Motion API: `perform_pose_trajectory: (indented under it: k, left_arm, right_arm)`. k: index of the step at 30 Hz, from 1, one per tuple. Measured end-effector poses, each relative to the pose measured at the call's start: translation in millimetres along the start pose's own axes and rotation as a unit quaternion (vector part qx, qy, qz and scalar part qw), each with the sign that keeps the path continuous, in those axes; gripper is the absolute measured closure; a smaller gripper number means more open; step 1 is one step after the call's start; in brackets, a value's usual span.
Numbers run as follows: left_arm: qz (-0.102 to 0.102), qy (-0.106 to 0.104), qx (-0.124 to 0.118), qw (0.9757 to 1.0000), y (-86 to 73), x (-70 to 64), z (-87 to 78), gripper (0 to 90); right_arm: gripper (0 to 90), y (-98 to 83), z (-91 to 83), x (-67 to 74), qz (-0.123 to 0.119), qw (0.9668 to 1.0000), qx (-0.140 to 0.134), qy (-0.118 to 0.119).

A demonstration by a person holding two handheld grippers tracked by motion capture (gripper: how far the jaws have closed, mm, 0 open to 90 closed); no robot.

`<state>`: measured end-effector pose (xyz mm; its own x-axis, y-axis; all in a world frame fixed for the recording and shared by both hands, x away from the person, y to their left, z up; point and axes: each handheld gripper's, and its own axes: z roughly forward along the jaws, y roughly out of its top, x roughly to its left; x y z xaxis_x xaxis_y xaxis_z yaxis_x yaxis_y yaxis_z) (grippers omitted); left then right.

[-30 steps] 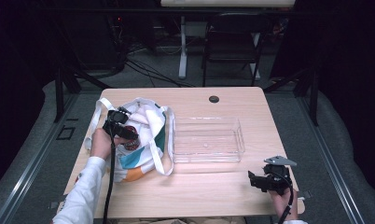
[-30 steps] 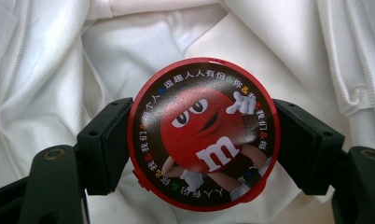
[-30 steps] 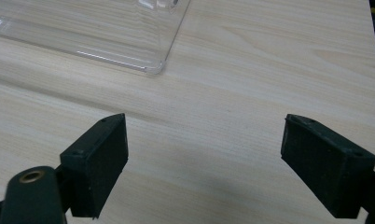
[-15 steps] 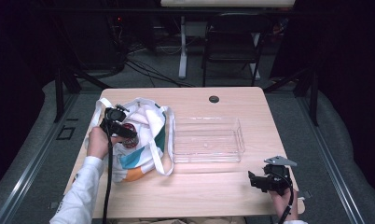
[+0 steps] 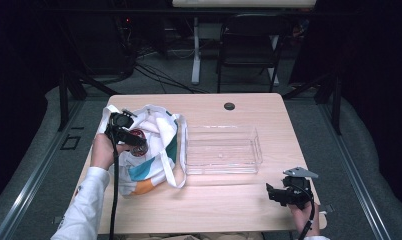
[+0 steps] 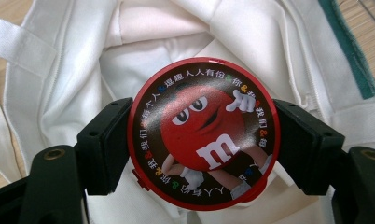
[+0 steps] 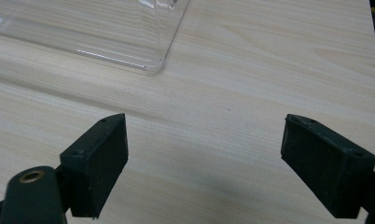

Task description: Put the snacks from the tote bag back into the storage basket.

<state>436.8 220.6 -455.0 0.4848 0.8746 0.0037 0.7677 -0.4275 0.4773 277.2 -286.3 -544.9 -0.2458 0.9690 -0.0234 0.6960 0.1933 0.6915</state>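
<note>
Left gripper [image 6: 202, 140] clamps a round red tin [image 6: 203, 134] — cartoon candy lid — centre frame, probably clear of the bag [image 6: 279, 42]. Right gripper [image 7: 204, 163] gapes wide, empty.

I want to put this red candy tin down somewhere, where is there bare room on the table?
The clear tray is empty. Bare wood lies between it and the right claw, and along the far edge by the round grommet. The left side is crowded by the white tote bag.
</note>
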Motion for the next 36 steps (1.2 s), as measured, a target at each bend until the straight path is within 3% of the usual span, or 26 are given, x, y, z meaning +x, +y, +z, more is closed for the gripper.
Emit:
perform_pose_trajectory:
  k: [19, 36]
  left_arm:
    - [0.009, -0.004, -0.017, 0.9998, 8.0, -3.5, -21.1, 25.8]
    - [0.040, -0.005, -0.033, 0.9986, 35.5, -23.4, -41.4, 25.8]
  right_arm:
    - [14.2, -0.2, 0.5, 0.0, 0.002, 1.0000, 0.000, -0.002]
    - [14.2, -0.4, 0.6, 0.1, 0.002, 1.0000, 0.001, -0.003]
